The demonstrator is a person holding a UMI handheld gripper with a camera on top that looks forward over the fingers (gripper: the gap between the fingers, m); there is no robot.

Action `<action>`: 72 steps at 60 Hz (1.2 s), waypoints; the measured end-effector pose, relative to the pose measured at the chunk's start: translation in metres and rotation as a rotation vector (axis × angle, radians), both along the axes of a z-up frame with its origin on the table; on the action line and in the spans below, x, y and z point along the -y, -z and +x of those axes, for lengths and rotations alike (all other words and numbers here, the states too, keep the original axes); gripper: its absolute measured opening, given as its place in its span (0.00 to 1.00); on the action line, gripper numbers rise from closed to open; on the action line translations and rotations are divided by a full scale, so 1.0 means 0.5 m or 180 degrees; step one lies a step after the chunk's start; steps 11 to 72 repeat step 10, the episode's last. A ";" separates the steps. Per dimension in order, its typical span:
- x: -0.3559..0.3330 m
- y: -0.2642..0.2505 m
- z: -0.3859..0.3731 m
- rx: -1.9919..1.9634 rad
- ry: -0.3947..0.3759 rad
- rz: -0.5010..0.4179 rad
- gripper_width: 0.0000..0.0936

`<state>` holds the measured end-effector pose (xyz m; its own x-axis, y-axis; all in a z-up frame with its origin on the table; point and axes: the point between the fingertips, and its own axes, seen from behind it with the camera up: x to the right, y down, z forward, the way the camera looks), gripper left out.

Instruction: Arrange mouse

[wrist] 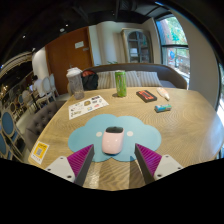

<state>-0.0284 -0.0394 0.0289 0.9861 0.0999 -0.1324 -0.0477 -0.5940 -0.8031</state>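
A small white and pink mouse [113, 140] rests on a light blue cloud-shaped mouse pad [100, 129] on the wooden table [190, 125]. My gripper [113, 156] is open and empty, with its purple fingertips [81, 155] apart at either side just short of the mouse. The mouse lies just ahead of the fingers, not between them, and nothing touches it.
Beyond the pad stand a green bottle [120, 83] and a clear jar with a grey lid [75, 81]. A white printed sheet [87, 105] lies left of centre. A dark booklet [147, 96], a small teal object [162, 107] and a yellow card [39, 152] lie around. A sofa stands behind the table.
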 end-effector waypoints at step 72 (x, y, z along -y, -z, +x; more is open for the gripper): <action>0.104 -0.027 0.079 0.0080 -0.0079 0.0096 0.90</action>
